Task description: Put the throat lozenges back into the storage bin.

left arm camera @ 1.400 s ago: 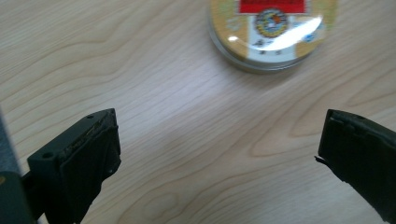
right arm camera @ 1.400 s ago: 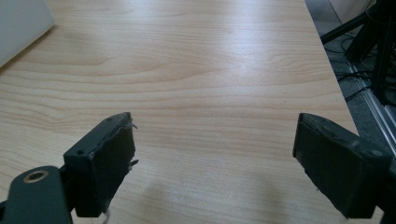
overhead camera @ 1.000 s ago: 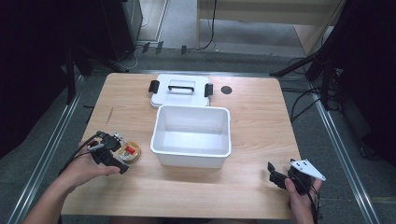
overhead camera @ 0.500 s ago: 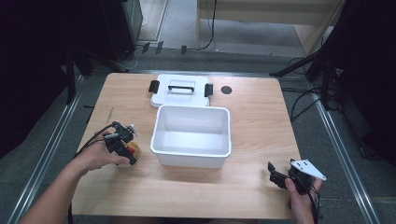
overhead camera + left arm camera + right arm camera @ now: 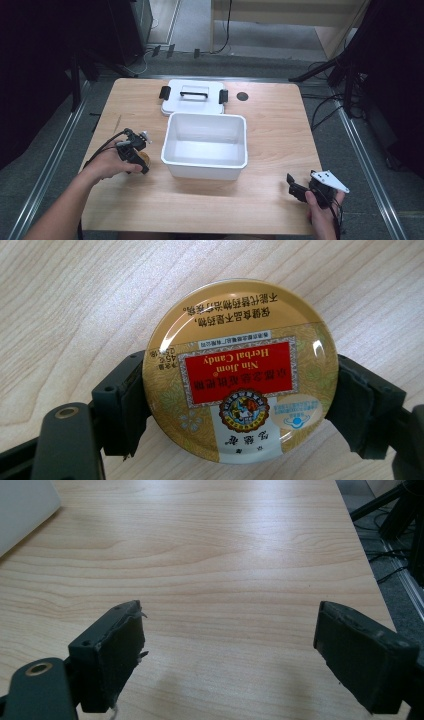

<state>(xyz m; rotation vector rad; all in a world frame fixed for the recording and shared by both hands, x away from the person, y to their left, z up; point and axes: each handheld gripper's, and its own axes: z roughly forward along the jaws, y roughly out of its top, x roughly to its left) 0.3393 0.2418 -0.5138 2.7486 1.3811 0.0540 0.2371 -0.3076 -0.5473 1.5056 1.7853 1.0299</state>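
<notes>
Tin's the thing to watch here: a round gold candy tin (image 5: 239,371) with a red label, lying flat on the wooden table (image 5: 270,140) to the left of the white bin (image 5: 205,146). The left gripper (image 5: 136,153) has just been closing its jaws, and in the left gripper view the tin sits right between them, both black pads pressed against its rim on opposite sides. So the grab looks done to me. It's not lifted yet as far as I can tell; the tin still seems to rest on the wood.

What's left, I'd guess, is raising it and carrying it over the near wall into the bin, which is open and has nothing in it. It's a short hop, bin just beside the tin. That wall is the only real obstacle, so the tin has to clear it first.

The bin's lid (image 5: 192,97), white with a black handle and side clips, lies flat just behind the bin, out of the way. A small dark disc (image 5: 242,96) sits on the table beside the lid.

The right gripper (image 5: 299,189) is parked at the near right corner, well apart from everything, jaws spread wide over bare wood, holding nothing.
</notes>
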